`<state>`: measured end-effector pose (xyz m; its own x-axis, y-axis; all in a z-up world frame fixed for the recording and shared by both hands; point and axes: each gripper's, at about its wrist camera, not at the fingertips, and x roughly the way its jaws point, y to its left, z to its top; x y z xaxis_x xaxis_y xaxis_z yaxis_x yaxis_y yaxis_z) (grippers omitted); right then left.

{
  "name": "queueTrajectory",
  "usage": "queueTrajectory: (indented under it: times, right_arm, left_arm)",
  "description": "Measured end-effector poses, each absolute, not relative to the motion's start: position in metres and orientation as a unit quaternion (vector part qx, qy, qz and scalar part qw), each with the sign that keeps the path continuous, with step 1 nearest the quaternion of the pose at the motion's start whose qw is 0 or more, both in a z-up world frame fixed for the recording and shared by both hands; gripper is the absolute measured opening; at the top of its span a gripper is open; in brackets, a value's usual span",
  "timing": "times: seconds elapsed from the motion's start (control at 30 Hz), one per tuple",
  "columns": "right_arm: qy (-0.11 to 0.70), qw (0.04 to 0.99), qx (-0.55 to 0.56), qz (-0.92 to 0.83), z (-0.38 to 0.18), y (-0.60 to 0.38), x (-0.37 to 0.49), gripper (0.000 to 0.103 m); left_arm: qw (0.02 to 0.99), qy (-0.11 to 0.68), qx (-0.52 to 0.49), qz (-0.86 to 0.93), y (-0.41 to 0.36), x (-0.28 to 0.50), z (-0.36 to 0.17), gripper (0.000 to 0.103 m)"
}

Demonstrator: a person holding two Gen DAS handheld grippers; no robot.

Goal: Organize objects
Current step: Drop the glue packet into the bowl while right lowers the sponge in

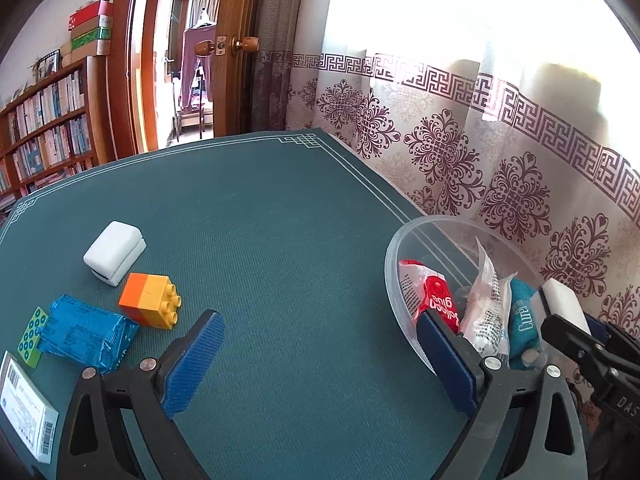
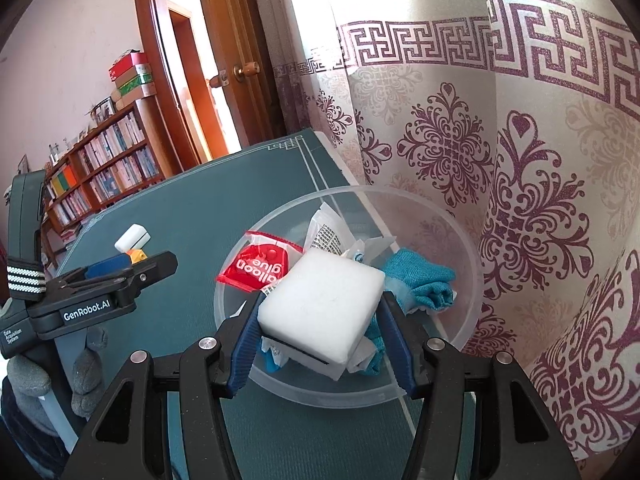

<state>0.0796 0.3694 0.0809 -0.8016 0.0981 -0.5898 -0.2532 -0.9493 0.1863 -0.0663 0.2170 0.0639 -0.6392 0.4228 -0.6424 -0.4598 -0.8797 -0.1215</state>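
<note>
My right gripper (image 2: 323,298) is shut on a white sponge block (image 2: 320,312), held over the clear plastic bowl (image 2: 472,280). In the bowl lie a red glue packet (image 2: 260,266), a white wrapper (image 2: 326,236) and a teal cloth (image 2: 424,280). My left gripper (image 1: 318,316) stands open over bare green mat (image 1: 280,220), nothing between its blue pads (image 1: 200,352). To its left lie a second white block (image 1: 114,252), an orange-yellow toy brick (image 1: 150,300), a blue packet (image 1: 88,332), a green dotted card (image 1: 32,336) and a white barcode box (image 1: 24,408). The bowl (image 1: 394,248) sits to its right.
A patterned curtain (image 1: 500,152) hangs right behind the bowl along the mat's right edge. Beyond the far table edge are a wooden door (image 1: 236,48) and a bookshelf (image 1: 48,128). The left gripper (image 2: 136,266) shows side-on at the left in the right wrist view.
</note>
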Motion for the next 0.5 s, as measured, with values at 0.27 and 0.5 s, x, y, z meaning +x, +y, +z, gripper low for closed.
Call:
queueTrajectory:
  times: [0.27, 0.5]
  right_arm:
    - [0.137, 0.122, -0.277, 0.943, 0.102, 0.386, 0.044, 0.058]
    - [0.137, 0.147, -0.271, 0.941, 0.108, 0.405, 0.008, 0.064]
  left_arm:
    - [0.235, 0.016, -0.346, 0.908, 0.202, -0.062, 0.065, 0.101]
    - [0.235, 0.009, -0.351, 0.906, 0.197, -0.063, 0.064, 0.101]
